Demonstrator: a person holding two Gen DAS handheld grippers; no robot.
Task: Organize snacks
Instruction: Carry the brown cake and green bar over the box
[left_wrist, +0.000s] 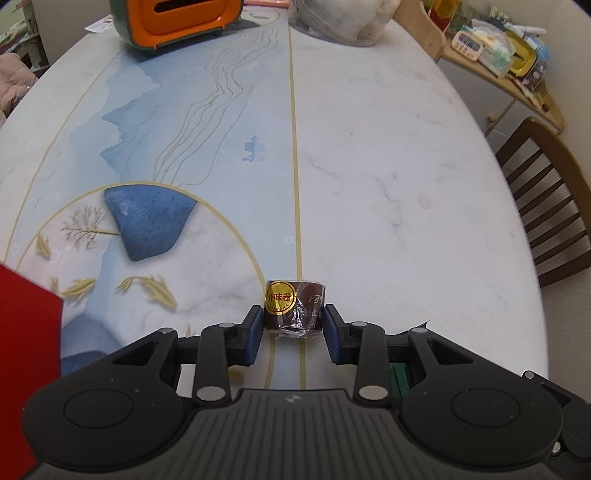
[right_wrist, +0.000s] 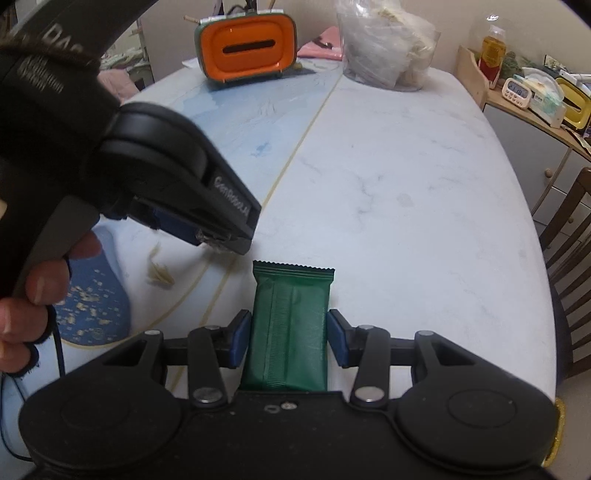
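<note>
My left hand-held gripper (left_wrist: 293, 325) is clamped on the brown snack roll (left_wrist: 294, 309), right hand-held gripper (right_wrist: 289, 338) pinching the green snack pack (right_wrist: 290, 325), both over the table (left_wrist: 388, 184).

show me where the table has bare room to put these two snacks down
The white marble half right of the gold seam is bare up to the plastic bag. The blue painted middle is free too. The far edge is crowded: orange box, bag.

Two wrist views, each looking forward along my fingers, low and close over the table (left_wrist: 388, 166), sharing the orange box (right_wrist: 246, 46) at frame top.
</note>
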